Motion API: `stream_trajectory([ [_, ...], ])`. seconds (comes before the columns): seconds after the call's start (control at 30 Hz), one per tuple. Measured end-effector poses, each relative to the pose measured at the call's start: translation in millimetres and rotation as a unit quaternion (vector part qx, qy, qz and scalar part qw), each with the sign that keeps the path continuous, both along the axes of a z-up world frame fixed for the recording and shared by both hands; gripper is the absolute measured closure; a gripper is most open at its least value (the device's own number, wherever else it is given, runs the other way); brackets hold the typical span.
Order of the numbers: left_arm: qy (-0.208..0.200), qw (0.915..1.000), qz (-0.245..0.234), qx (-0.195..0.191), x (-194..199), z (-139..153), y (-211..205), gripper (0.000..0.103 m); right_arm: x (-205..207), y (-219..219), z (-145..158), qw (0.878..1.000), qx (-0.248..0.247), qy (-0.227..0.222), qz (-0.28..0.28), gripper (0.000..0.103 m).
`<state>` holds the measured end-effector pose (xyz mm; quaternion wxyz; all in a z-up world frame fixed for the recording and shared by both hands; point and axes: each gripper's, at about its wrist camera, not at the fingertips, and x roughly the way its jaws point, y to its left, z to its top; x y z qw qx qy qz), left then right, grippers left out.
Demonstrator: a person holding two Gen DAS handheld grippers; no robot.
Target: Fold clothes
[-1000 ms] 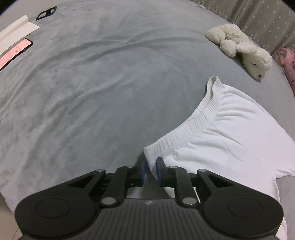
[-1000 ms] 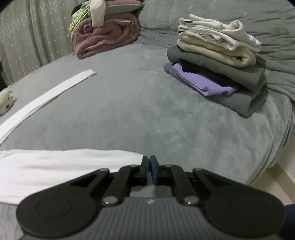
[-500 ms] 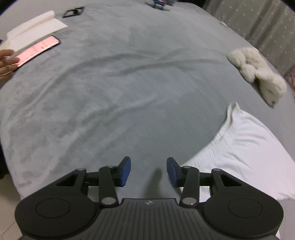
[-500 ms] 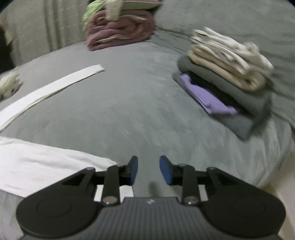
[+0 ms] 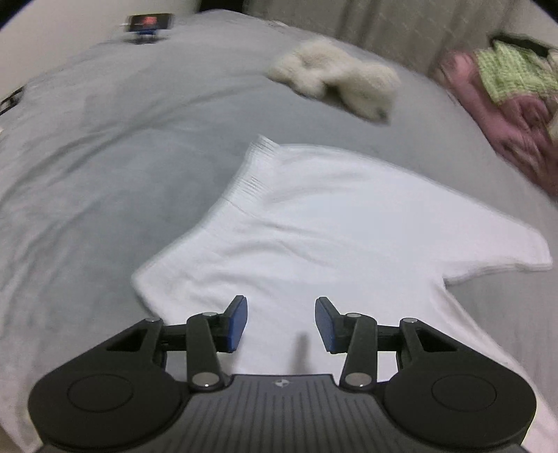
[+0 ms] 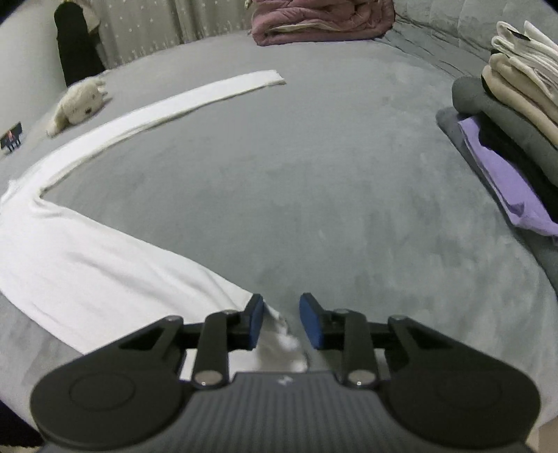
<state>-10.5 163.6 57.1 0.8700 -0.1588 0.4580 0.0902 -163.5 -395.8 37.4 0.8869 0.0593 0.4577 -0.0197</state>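
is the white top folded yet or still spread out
Spread out. The white top lies flat on the grey bed, one long sleeve stretched straight out, collar showing, no fold visible.

A wide bed with a soft grey velvety cover (image 6: 314, 181) fills both views. Along its far side hangs a pale beige curtain with small white dots (image 6: 150, 24). A plain off-white wall (image 5: 62, 21) stands at far left. At the far right, quilted grey bedding (image 6: 436, 31) rises. Lighting is dim, even.
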Motion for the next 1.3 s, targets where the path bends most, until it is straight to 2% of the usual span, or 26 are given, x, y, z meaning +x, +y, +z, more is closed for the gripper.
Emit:
stream_trajectory([
  [0.2, 0.020, 0.9992, -0.031, 0.017, 11.1, -12.6, -23.2, 0.061, -1.9, 4.3, -3.5, 1.000, -0.010, 0.001, 0.020, 0.075],
  [0.3, 0.037, 0.9986, -0.032, 0.018, 15.0, -20.0, -25.2, 0.061, -0.4, 14.1, -5.1, 0.999, -0.026, 0.002, 0.044, 0.089],
  [0.33, 0.039, 0.9985, -0.032, 0.021, 15.5, -21.8, -25.7, 0.061, 0.1, 17.3, -5.6, 0.998, -0.031, 0.002, 0.052, 0.097],
  [0.4, 0.040, 0.9984, -0.032, 0.026, 15.3, -24.0, -27.0, 0.061, 0.6, 24.8, -5.9, 0.996, -0.057, -0.003, 0.062, 0.097],
  [0.6, 0.034, 0.9985, -0.036, 0.025, 12.6, -24.7, -27.3, 0.061, -0.6, 28.4, -2.5, 0.990, -0.132, -0.024, 0.035, 0.097],
  [0.8, 0.033, 0.9989, -0.030, 0.016, 13.2, -23.6, -19.8, 0.061, 5.0, 29.2, -1.8, 0.987, -0.156, -0.033, 0.016, 0.097],
  [1.1, 0.028, 0.9989, 0.030, -0.023, 12.7, -23.1, 28.5, 0.061, 12.9, 40.9, -7.0, 0.978, -0.208, -0.031, 0.005, 0.098],
  [1.3, 0.032, 0.9958, 0.085, -0.010, 10.4, -26.8, 60.8, 0.061, 13.1, 41.5, -6.8, 0.975, -0.219, -0.034, 0.000, 0.098],
])
